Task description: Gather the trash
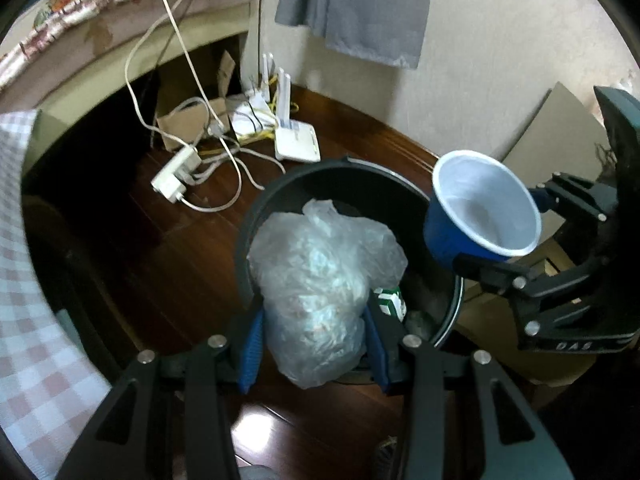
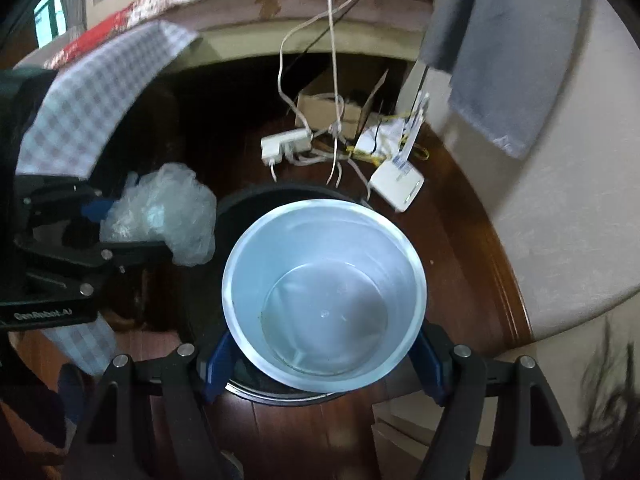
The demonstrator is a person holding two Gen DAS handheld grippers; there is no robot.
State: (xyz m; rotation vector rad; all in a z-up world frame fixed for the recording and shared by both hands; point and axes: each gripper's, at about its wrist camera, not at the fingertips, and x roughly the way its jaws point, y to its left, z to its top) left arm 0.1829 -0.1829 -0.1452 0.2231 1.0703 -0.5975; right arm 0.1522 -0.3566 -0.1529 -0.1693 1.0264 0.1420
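Observation:
My left gripper (image 1: 314,344) is shut on a crumpled clear plastic bag (image 1: 320,280), held over the open black trash bin (image 1: 276,196) on the dark wood floor. A green and white carton (image 1: 390,300) lies inside the bin. My right gripper (image 2: 324,360) is shut on a blue cup with a white inside (image 2: 324,292), its mouth facing the camera, above the same trash bin (image 2: 240,204). In the left wrist view the cup (image 1: 484,208) hangs at the bin's right rim, between the right gripper's fingers (image 1: 492,272). The bag (image 2: 164,212) shows at the left of the right wrist view.
A white power strip (image 1: 176,176), tangled cables and a white router (image 1: 298,142) lie on the floor behind the bin, next to a cardboard box (image 1: 188,120). A bed with a checked cloth (image 1: 24,280) stands at the left. Flat cardboard (image 1: 556,128) leans on the wall at the right.

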